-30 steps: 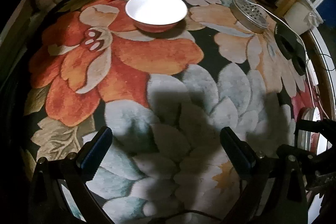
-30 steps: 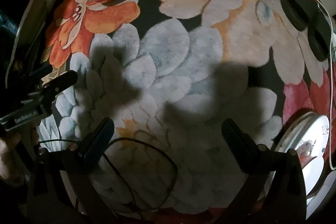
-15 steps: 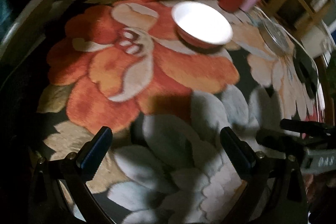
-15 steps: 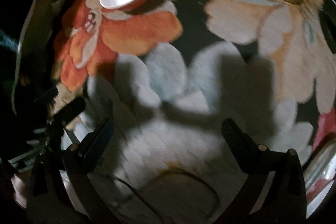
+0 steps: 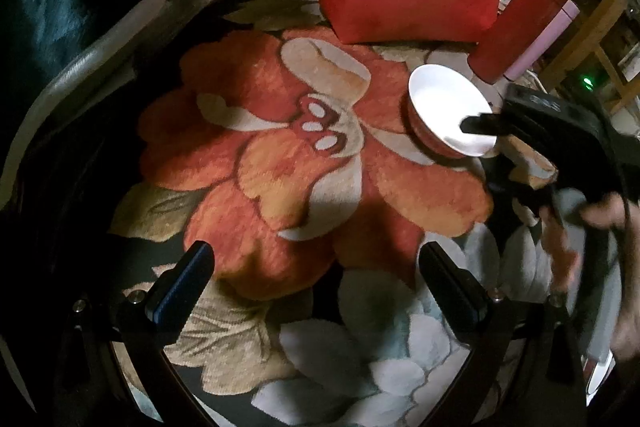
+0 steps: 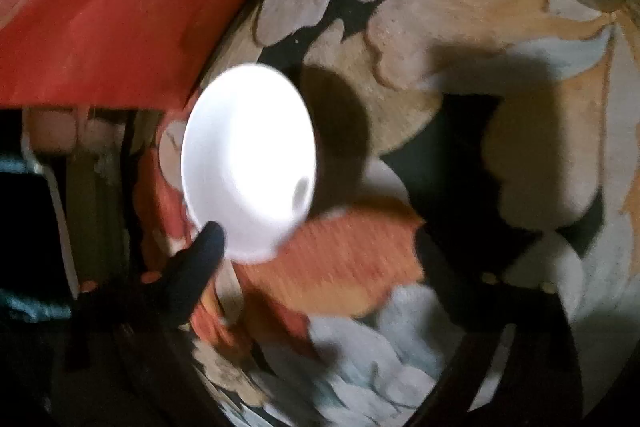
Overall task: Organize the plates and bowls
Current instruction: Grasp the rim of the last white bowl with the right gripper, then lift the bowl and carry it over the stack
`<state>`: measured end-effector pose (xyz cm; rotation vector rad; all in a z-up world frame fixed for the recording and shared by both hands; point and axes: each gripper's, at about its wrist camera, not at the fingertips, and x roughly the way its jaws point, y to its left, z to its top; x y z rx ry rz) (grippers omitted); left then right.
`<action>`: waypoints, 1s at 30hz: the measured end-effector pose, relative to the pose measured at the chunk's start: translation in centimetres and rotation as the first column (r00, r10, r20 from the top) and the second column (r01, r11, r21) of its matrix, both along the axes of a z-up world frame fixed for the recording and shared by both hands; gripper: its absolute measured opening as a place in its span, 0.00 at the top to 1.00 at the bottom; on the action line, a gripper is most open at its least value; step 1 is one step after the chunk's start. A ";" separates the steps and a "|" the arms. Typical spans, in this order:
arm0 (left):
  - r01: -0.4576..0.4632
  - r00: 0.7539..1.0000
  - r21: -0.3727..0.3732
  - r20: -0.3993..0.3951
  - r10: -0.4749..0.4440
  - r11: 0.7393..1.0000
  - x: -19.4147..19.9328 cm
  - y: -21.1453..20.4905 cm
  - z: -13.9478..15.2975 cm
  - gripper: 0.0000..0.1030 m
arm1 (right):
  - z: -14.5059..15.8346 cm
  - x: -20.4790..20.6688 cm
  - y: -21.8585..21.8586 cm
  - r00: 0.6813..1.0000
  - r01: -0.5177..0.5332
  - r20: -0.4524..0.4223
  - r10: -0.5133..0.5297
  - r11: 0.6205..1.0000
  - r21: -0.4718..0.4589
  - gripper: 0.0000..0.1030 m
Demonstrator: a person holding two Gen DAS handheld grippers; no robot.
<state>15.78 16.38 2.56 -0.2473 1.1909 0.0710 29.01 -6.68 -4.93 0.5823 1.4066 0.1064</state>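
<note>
Bowl (image 5: 446, 107) sits upright on rug (image 5: 280, 167), white inside, red outside.

The black plastic left gripper (image 5: 312, 277) carries dark blue ridged pads (image 5: 182, 277) and silver screws (image 5: 136, 296) on its finger arms, while the black right gripper (image 5: 486, 147) trails a thin black cable (image 5: 624, 183).

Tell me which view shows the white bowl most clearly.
The left wrist view: the bowl is sharp on the flowered rug, red outside visible, with the closing right claw at its rim. The right wrist view shows it closer but blurred and overexposed.
</note>
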 end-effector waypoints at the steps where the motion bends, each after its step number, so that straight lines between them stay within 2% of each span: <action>1: 0.003 1.000 0.002 -0.003 -0.003 1.000 -0.1 0.1 -0.1 0.01 | -0.3 0.3 0.2 1.000 0.007 -0.002 -0.007 1.000 0.007 0.30; 2: 0.005 1.000 0.003 -0.003 -0.005 1.000 -0.2 0.2 -0.1 0.01 | -0.5 0.5 0.4 1.000 0.013 -0.004 -0.013 1.000 0.015 0.43; 3: 0.006 1.000 0.005 -0.003 -0.006 1.000 -0.3 0.2 -0.2 0.01 | -0.7 0.8 0.6 1.000 0.016 -0.007 -0.016 1.000 0.024 0.50; 4: 0.006 1.000 0.006 -0.008 -0.006 1.000 -0.4 0.4 -0.4 0.01 | -0.9 1.1 0.9 1.000 0.009 -0.014 -0.009 1.000 0.028 0.67; 5: 0.007 1.000 0.005 -0.011 -0.007 1.000 -0.5 0.5 -0.4 0.01 | -1.1 1.4 1.0 1.000 0.004 -0.025 -0.004 1.000 0.017 0.78; 7: 0.007 1.000 0.006 -0.017 -0.007 1.000 -0.7 0.7 -0.7 0.01 | -1.3 1.4 1.0 1.000 -0.004 -0.026 0.004 1.000 0.005 0.83; 11: 0.011 1.000 0.002 -0.027 -0.011 1.000 -0.9 0.9 -1.1 0.01 | -1.6 0.6 1.0 0.995 -0.097 -0.029 0.098 0.994 0.050 0.83; 13: 0.015 0.999 -0.009 -0.036 -0.015 1.000 -0.9 0.9 -1.4 0.01 | -2.0 0.0 1.6 0.982 -0.180 -0.038 0.185 0.978 0.104 0.83; 17: 0.024 0.999 -0.018 -0.048 -0.025 1.000 -1.0 0.8 -2.0 0.01 | -2.2 -1.8 3.6 0.924 -0.367 -0.031 0.381 0.908 0.200 0.84; 21: 0.023 0.997 -0.031 -0.068 -0.025 0.999 -1.0 0.9 -2.9 0.02 | -2.2 -4.7 5.9 0.836 -0.532 -0.045 0.547 0.829 0.172 0.84; 23: 0.009 0.996 -0.053 -0.085 -0.013 0.999 -1.0 1.0 -3.7 0.03 | -2.0 -5.7 6.4 0.818 -0.560 -0.039 0.573 0.811 0.168 0.83; 25: -0.001 0.995 -0.080 -0.098 -0.007 0.997 -0.9 0.9 -4.5 0.09 | -1.7 -6.5 6.9 0.809 -0.580 -0.025 0.588 0.804 0.131 0.82; 26: -0.009 0.994 -0.096 -0.108 -0.002 0.995 -0.8 0.8 -5.0 0.17 | -1.5 -6.7 6.9 0.809 -0.581 -0.019 0.587 0.805 0.117 0.81; 29: -0.014 0.992 -0.115 -0.123 0.000 0.993 -0.6 0.4 -5.8 0.25 | -1.0 -7.3 7.4 0.814 -0.580 0.002 0.581 0.813 0.057 0.81; 30: -0.009 0.992 -0.112 -0.126 -0.005 0.994 -0.5 0.2 -6.0 0.39 | -0.9 -7.4 7.9 0.818 -0.575 0.004 0.575 0.818 0.028 0.81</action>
